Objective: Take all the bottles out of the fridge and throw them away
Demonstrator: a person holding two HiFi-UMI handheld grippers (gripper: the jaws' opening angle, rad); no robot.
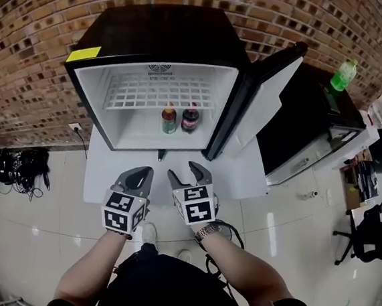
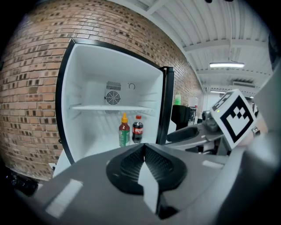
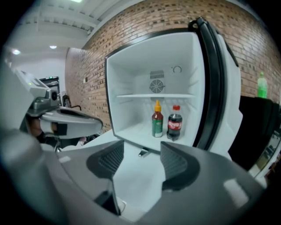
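Note:
A small black fridge [image 1: 158, 35] stands open on a white platform, its door [image 1: 263, 102] swung right. On its floor stand a sauce bottle with an orange cap [image 1: 169, 120] [image 2: 124, 130] [image 3: 157, 120] and a dark cola bottle with a red cap [image 1: 190, 118] [image 2: 137, 129] [image 3: 174, 123], side by side. My left gripper [image 1: 150, 172] [image 2: 144, 147] is shut with nothing in it, in front of the fridge. Beside it, my right gripper [image 1: 182, 170] [image 3: 141, 158] is open and empty. Both point at the fridge, well short of the bottles.
A wire shelf [image 1: 160, 92] spans the fridge above the bottles. A green bottle [image 1: 343, 75] stands on a black cabinet [image 1: 302, 119] to the right. Cables [image 1: 21, 169] lie on the tiled floor at left; an office chair [image 1: 368, 233] is at right.

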